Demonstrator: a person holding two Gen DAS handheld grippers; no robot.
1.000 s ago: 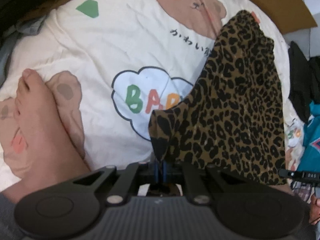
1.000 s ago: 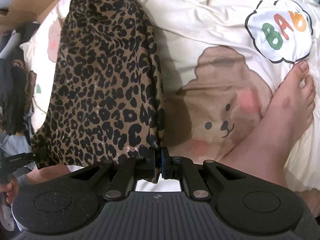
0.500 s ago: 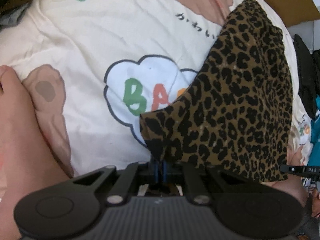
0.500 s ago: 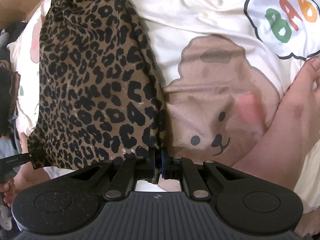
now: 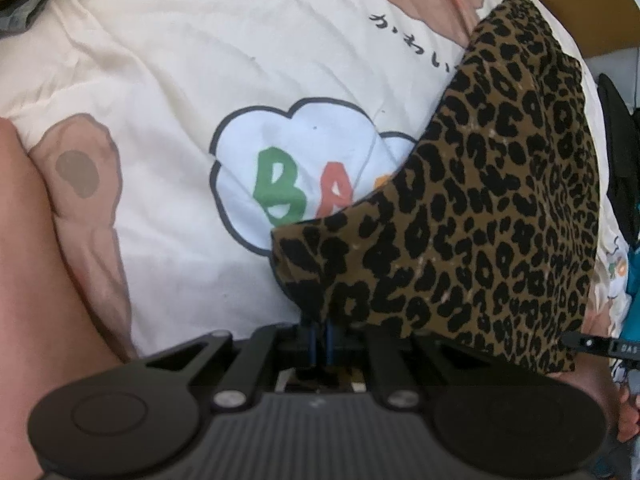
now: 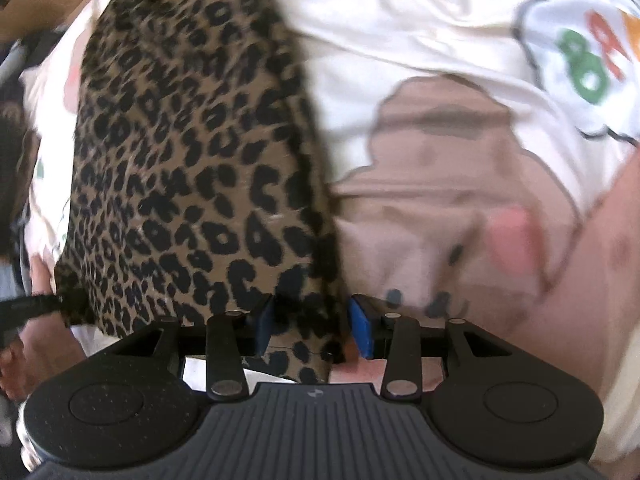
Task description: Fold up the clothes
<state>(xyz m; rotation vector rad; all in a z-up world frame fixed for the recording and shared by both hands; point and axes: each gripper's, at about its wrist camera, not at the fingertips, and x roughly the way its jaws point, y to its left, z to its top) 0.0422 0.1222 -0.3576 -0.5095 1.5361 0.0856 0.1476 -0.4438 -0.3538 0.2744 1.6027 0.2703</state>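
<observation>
A leopard-print garment [image 5: 500, 208] lies stretched over a cream bedsheet printed with bears and a "BAB" cloud. In the left wrist view my left gripper [image 5: 320, 330] is shut on the garment's near corner, which bunches up at the blue pads. In the right wrist view the same leopard-print garment [image 6: 188, 152] runs up the left side. My right gripper [image 6: 314, 326] is open, its blue pads [image 6: 360, 330] spread apart, with the garment's other near corner lying loose between them.
The cream bedsheet [image 5: 160, 80] covers the whole work surface. A person's bare leg [image 5: 36, 280] rests at the left in the left wrist view, and the leg [image 6: 580, 300] shows at the right in the right wrist view. Dark clothes [image 5: 620, 148] and a teal item pile at the right edge.
My right gripper has opened and let go of the garment's corner. Both grippers have dropped closer to the sheet. The left gripper keeps its grip.
</observation>
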